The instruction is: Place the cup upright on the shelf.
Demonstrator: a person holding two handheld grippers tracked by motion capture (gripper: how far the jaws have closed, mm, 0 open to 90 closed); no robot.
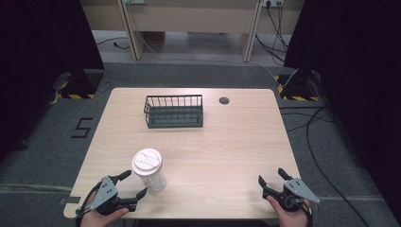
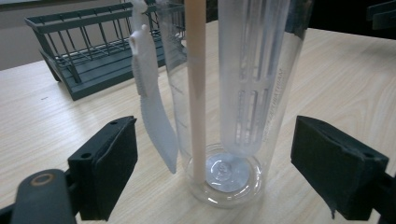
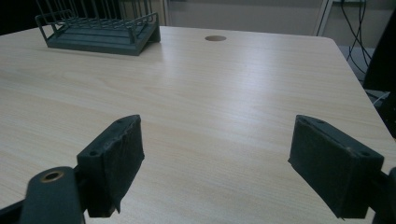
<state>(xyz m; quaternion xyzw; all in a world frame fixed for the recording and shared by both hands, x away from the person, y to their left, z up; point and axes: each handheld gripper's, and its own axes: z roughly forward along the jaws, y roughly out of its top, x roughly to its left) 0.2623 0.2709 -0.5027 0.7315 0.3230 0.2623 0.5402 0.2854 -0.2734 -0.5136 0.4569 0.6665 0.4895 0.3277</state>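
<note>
One clear plastic cup (image 1: 150, 171), white lid, stands upright.

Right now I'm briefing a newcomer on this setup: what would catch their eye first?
Most striking is the clear plastic cup with a white lid, near the table's front left, standing upright between the open jaws of the left claw. Behind it, toward the table's far edge, sits a dark wire basket. The right claw waits open over bare wood at the front right.
</note>
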